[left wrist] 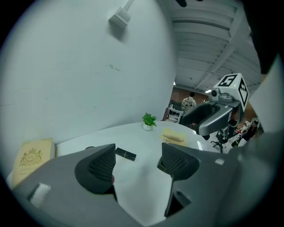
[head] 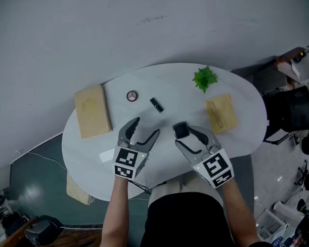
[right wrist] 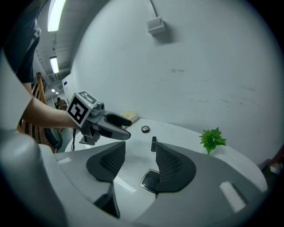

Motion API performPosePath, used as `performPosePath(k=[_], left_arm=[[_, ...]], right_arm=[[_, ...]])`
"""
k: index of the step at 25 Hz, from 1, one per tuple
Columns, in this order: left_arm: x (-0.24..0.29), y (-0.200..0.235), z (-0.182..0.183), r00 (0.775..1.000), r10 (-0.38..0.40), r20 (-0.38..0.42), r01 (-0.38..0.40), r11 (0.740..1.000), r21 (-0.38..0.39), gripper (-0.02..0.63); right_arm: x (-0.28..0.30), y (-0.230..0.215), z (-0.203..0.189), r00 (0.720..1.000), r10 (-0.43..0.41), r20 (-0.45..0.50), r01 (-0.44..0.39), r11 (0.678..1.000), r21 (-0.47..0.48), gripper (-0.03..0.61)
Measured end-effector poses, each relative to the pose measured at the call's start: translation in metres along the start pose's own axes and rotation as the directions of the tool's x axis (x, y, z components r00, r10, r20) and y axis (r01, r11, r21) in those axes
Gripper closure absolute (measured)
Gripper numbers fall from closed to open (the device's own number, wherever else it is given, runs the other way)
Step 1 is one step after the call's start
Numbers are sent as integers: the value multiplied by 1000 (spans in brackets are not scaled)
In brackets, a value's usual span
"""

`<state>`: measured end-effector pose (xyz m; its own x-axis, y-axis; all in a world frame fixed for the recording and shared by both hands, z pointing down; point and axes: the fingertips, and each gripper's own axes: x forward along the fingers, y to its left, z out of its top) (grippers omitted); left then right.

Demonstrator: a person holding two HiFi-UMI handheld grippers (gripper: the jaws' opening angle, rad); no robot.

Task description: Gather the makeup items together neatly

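Observation:
On the white oval table (head: 166, 85) lie a small round compact (head: 131, 96), a black lipstick tube (head: 156, 105) and a black square compact (head: 180, 130). My left gripper (head: 146, 126) hovers near the front edge, open and empty; in its own view the tube (left wrist: 126, 154) lies beyond the jaws. My right gripper (head: 183, 135) is open just above the square compact (right wrist: 150, 179), which lies on the table, partly hidden under the right jaw. Nothing sits between either pair of pads. A thin tan stick (head: 215, 113) rests on a tan pad (head: 223, 114).
A tan book (head: 92, 110) lies at the table's left end, and a small green plant (head: 204, 78) stands at the back right. A wall lies behind the table. Dark equipment and a chair (head: 289, 112) crowd the floor to the right.

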<state>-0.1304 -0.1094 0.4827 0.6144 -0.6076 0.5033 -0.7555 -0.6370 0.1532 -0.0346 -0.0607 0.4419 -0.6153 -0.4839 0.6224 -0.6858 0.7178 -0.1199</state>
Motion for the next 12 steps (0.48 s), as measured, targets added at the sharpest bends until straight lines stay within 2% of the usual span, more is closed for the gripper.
performPosePath(k=[4, 12], left_arm=[[19, 6, -10, 999, -21, -34, 22, 1000, 21, 272], [54, 15, -27, 996, -49, -79, 55, 996, 69, 247]], right_arm=[[-4, 2, -6, 999, -39, 15, 38, 997, 61, 385], [-11, 1, -14, 997, -70, 42, 62, 983, 171, 396]])
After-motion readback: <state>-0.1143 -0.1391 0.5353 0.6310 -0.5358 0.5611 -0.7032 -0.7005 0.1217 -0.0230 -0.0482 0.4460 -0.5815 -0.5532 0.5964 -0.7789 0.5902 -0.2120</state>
